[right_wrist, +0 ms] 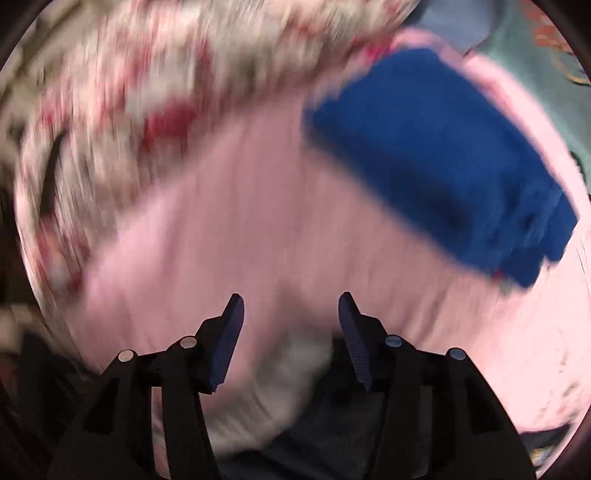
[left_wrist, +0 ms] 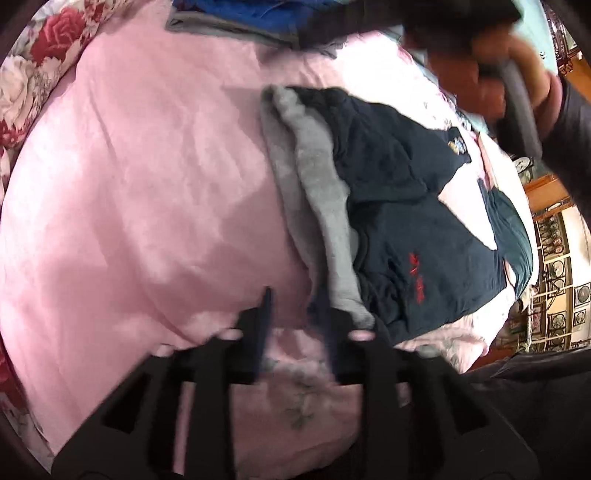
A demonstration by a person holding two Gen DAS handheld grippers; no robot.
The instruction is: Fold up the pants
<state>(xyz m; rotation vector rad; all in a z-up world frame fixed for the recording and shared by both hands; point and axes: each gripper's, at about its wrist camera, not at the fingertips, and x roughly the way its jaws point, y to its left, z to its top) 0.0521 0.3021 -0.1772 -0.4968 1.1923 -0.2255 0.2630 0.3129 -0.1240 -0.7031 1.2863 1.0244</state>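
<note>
Dark navy pants (left_wrist: 417,221) with a grey fleece lining (left_wrist: 317,192) and a small red logo lie partly folded on the pink sheet (left_wrist: 147,184), right of centre in the left wrist view. My left gripper (left_wrist: 295,295) is open and empty, its fingertips just at the near end of the grey lining. My right gripper (right_wrist: 291,299) is open and empty over the pink sheet (right_wrist: 258,221); this view is motion-blurred. A dark and grey patch of cloth (right_wrist: 325,398) shows below its fingers. The hand holding the right gripper (left_wrist: 517,85) shows at the top right of the left wrist view.
A folded blue garment (right_wrist: 436,166) lies on the sheet at the right of the right wrist view, and also at the top of the left wrist view (left_wrist: 240,14). A red-rose floral quilt (left_wrist: 33,74) borders the bed. Wooden furniture (left_wrist: 554,277) stands beyond the bed's right edge.
</note>
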